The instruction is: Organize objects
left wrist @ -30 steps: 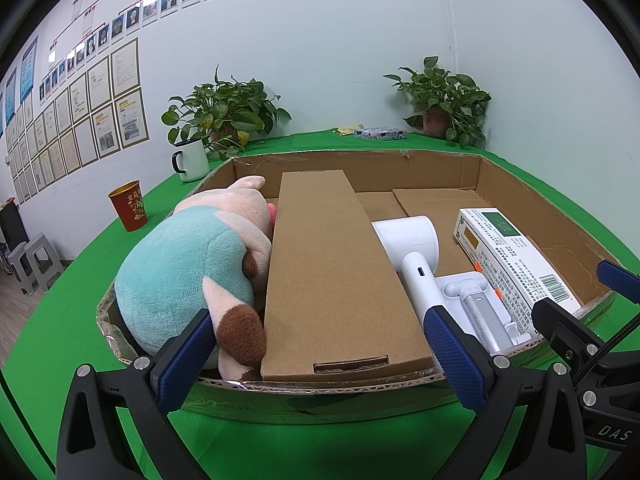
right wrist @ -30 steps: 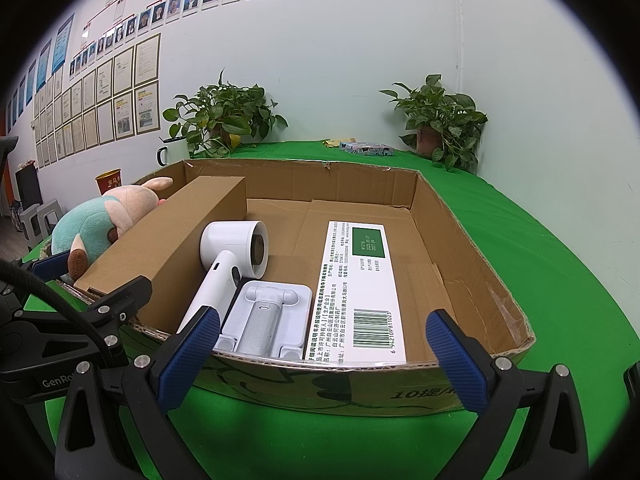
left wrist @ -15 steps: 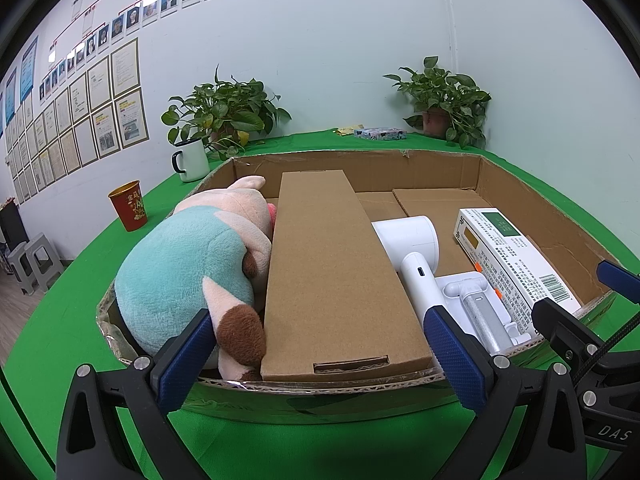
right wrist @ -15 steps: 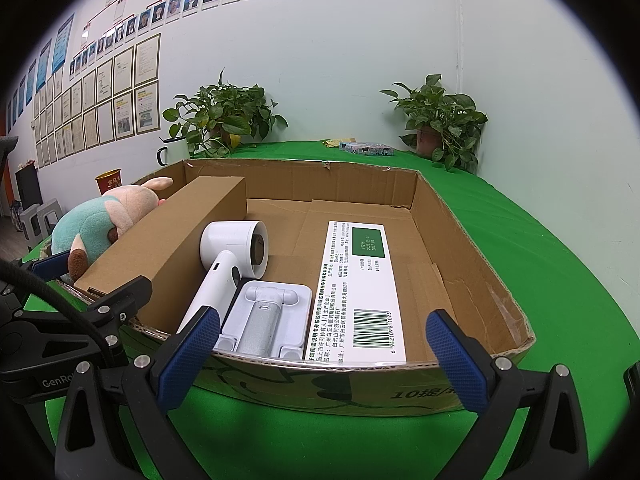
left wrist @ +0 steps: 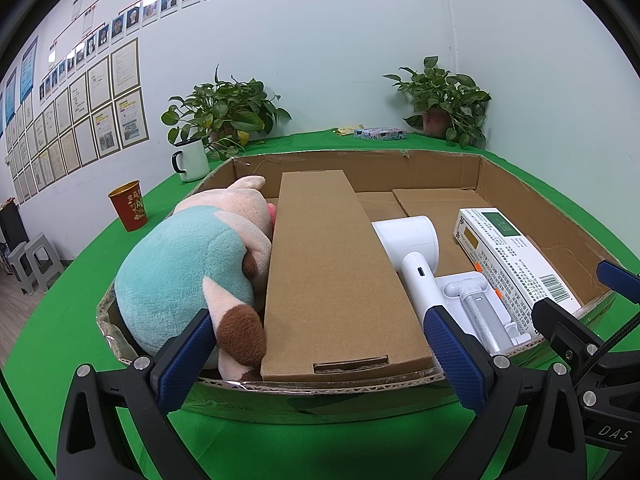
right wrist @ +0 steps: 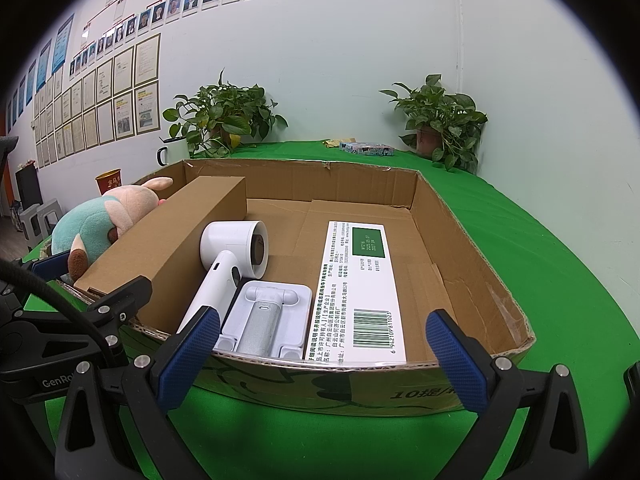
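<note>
A wide shallow cardboard box (left wrist: 360, 164) (right wrist: 472, 248) sits on the green table. In it, left to right, lie a teal and pink plush toy (left wrist: 192, 264) (right wrist: 108, 216), a long brown carton (left wrist: 336, 272) (right wrist: 180, 240), a white hair dryer (left wrist: 412, 252) (right wrist: 228, 256), a white and grey folding stand (left wrist: 476, 308) (right wrist: 264, 316) and a white medicine box (left wrist: 516, 260) (right wrist: 360, 288). My left gripper (left wrist: 320, 360) is open and empty in front of the box's near wall. My right gripper (right wrist: 320, 356) is open and empty there too, further right.
A white mug (left wrist: 192, 160) and a red cup (left wrist: 130, 206) stand on the table left of the box. Two potted plants (left wrist: 224, 116) (left wrist: 444, 100) and a small flat packet (left wrist: 380, 133) are at the back. Grey stools (left wrist: 32, 256) stand off the table's left.
</note>
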Demonstrator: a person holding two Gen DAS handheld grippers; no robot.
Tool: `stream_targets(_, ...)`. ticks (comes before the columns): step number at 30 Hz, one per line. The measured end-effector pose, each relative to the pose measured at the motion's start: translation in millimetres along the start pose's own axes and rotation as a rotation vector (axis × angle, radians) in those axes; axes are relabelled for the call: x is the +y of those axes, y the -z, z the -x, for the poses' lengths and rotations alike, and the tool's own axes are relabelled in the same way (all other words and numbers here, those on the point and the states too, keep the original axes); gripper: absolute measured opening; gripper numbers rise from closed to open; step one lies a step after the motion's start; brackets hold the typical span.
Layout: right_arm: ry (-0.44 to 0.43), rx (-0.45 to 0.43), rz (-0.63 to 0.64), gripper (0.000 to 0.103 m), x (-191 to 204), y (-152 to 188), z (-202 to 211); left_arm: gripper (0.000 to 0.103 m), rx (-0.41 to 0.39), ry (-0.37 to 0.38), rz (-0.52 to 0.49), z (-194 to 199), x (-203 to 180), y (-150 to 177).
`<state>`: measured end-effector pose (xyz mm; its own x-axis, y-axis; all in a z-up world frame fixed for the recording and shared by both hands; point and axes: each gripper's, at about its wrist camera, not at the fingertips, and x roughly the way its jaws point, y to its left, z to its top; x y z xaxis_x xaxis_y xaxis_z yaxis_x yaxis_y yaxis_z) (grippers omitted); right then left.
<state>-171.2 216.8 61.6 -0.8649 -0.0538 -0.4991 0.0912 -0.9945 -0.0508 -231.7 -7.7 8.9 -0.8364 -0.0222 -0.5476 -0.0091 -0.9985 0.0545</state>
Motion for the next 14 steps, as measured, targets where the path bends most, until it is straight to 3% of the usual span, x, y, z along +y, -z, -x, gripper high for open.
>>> stream_targets(14,0.001,0.000,0.000,0.102,0.0,-0.1,-0.2,0.103,0.002,-0.013,-0.001,-2.0,-1.4,-1.1)
